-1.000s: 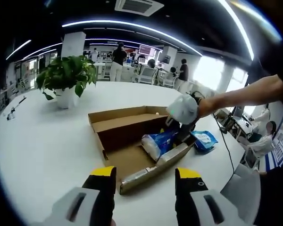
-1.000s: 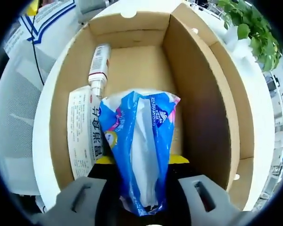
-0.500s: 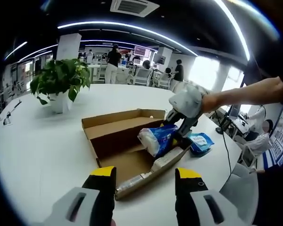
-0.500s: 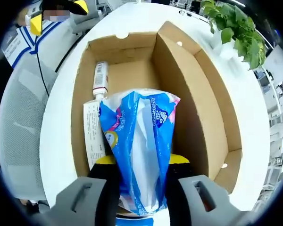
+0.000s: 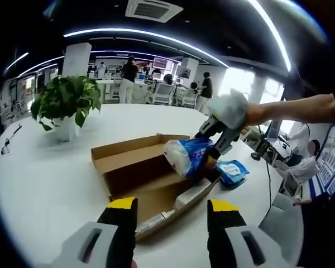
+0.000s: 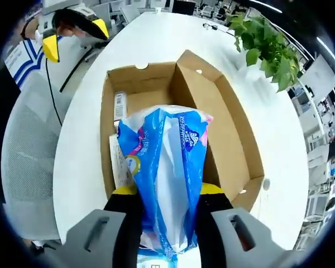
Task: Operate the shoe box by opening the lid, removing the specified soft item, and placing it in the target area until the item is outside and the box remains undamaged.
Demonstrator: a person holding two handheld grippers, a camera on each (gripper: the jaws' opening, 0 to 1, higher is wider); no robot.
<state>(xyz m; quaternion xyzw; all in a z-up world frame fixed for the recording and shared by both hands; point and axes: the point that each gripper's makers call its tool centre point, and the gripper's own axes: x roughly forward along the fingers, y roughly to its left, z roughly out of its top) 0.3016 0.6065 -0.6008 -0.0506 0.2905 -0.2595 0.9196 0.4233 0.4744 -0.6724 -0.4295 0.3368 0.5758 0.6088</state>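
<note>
The box [image 5: 151, 173] lies open on the white counter [image 5: 50, 184], its lid folded back flat beside the tray — so the opening step looks done. The soft item, a blue-and-white tissue pack [image 6: 164, 173], is clenched between the fingers of the right gripper [image 6: 166, 192], which pinch it at its lower end. In the left gripper view the same pack [image 5: 188, 156] hangs in the air above the box's far edge, clear of the tray, held up by the right gripper [image 5: 215, 146] with a person's forearm behind it.

So the removal is, by my reading, nearly complete: the pack is out of the box but not yet set down. What is left is to carry it to the target area and let go. Which spot counts as the target I cannot tell; a second blue packet [image 5: 230, 170] already lies on the counter just beyond the box, which may mark it.

Inside the box a white tube [image 6: 120, 106] and a flat printed carton [image 6: 120, 164] lie along one wall. The cardboard shows no tear or crush that I can see.

The left gripper [image 5: 170, 215] hovers near the box's front edge, fingers spread apart and grasping nothing. A potted plant [image 5: 64, 103] stands well apart from the box.
</note>
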